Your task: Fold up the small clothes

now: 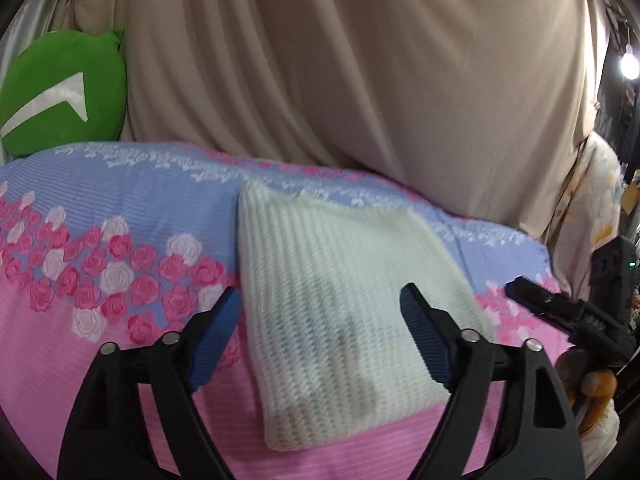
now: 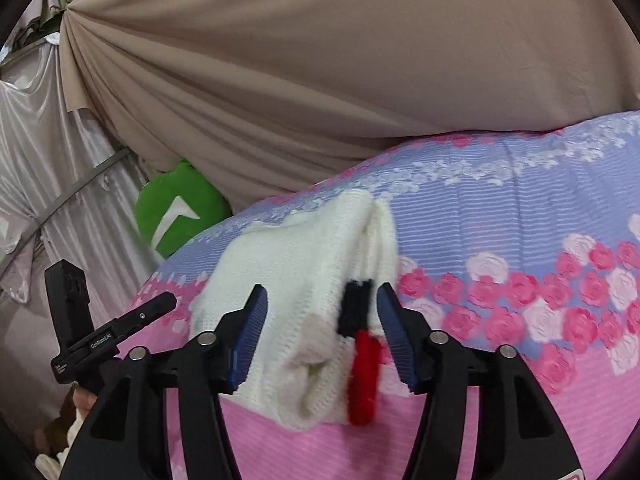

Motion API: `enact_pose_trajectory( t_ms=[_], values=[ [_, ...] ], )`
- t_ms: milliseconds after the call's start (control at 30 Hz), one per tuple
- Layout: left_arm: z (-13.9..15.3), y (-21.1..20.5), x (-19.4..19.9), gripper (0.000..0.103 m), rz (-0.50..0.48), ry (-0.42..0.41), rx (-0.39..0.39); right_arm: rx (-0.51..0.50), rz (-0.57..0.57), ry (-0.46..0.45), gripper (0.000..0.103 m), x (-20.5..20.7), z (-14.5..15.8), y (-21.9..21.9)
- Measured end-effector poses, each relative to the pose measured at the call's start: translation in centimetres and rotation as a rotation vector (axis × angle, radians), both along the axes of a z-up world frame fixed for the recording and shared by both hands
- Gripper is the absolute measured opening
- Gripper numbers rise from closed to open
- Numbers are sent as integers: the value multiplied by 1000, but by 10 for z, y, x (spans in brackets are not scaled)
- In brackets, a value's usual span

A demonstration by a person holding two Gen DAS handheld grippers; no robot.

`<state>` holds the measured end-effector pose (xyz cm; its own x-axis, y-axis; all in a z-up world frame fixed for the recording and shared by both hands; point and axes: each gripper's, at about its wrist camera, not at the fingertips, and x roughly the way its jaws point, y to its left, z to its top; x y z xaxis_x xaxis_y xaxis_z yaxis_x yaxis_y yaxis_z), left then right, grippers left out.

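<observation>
A white knit garment (image 1: 340, 292) lies folded in a rough rectangle on the pink and blue rose-print bedsheet (image 1: 100, 208). My left gripper (image 1: 320, 302) hovers over its near half, jaws wide open with nothing pinched between the blue pads. In the right wrist view the same garment (image 2: 296, 264) shows its folded edge, with a red and black fuzzy trim (image 2: 362, 376) along it. My right gripper (image 2: 322, 291) stands open astride that edge, its pads on either side and not pressing. Each gripper appears in the other's view: the right gripper (image 1: 560, 308), the left gripper (image 2: 120, 328).
A green cushion (image 1: 60, 92) leans at the bed's far left corner. A beige draped curtain (image 1: 360, 60) hangs right behind the bed. Floral fabric (image 1: 588, 200) and a bright lamp (image 1: 629, 65) stand at the right. A brown plush toy (image 1: 596, 388) sits by the bed's right edge.
</observation>
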<state>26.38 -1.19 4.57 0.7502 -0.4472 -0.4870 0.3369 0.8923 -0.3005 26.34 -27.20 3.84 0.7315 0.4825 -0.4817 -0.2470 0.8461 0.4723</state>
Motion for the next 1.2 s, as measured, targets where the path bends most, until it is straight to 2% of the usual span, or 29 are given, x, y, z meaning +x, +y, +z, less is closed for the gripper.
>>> enact_pose_trajectory(
  t_ms=[33,100,133,167,200,300,333,367,400,467,500,567,633,767,833,933,1000,1067,1100,1133,1200],
  values=[
    [4,-2,-1,83,-3,-6,-3,-15,12,18,68,6,-2,7],
    [7,-9,1,83,-2,-7,11,-68,35,73,69,25,-14,25],
    [6,-13,1,83,4,-4,25,-100,47,102,51,35,-21,34],
    [5,-14,2,83,14,-4,38,-128,63,119,16,39,-24,40],
    [5,-16,-1,83,22,-9,53,-140,62,95,17,36,-18,45],
    [7,-9,-10,83,41,-43,88,-124,48,-97,15,6,22,43],
    [6,-8,-9,83,46,-47,100,-108,42,-121,15,0,28,39],
    [4,-10,-8,83,54,-41,112,-96,34,-112,15,1,25,34],
    [-1,-10,-4,83,57,-25,115,-106,16,-61,15,8,11,29],
    [-15,-13,6,83,61,25,114,-151,-6,84,16,32,-27,26],
    [-23,-15,10,83,60,53,122,-111,-4,112,17,35,-45,20],
    [-37,-20,15,83,69,88,158,-38,-7,108,18,29,-40,11],
    [-44,-21,17,83,70,114,175,-27,-29,79,19,16,-26,8],
    [-39,-18,6,83,84,93,166,-124,-49,-17,19,-23,2,18],
    [-37,-22,1,83,99,78,200,-186,-36,-7,19,-30,-1,29],
    [-42,-30,-4,83,112,80,236,-316,-61,58,19,-20,-27,44],
    [-46,-36,-8,83,121,87,258,-331,-84,66,23,-19,-33,43],
    [-47,-40,-17,85,139,73,280,-312,-91,62,23,-28,-23,41],
    [-47,-41,-23,92,156,62,290,-323,-99,46,23,-36,-17,42],
    [-47,-41,-29,94,171,52,294,-337,-110,28,25,-45,-12,43],
    [-49,-43,-42,96,186,48,291,-360,-130,13,36,-64,-11,46]
  ],
)
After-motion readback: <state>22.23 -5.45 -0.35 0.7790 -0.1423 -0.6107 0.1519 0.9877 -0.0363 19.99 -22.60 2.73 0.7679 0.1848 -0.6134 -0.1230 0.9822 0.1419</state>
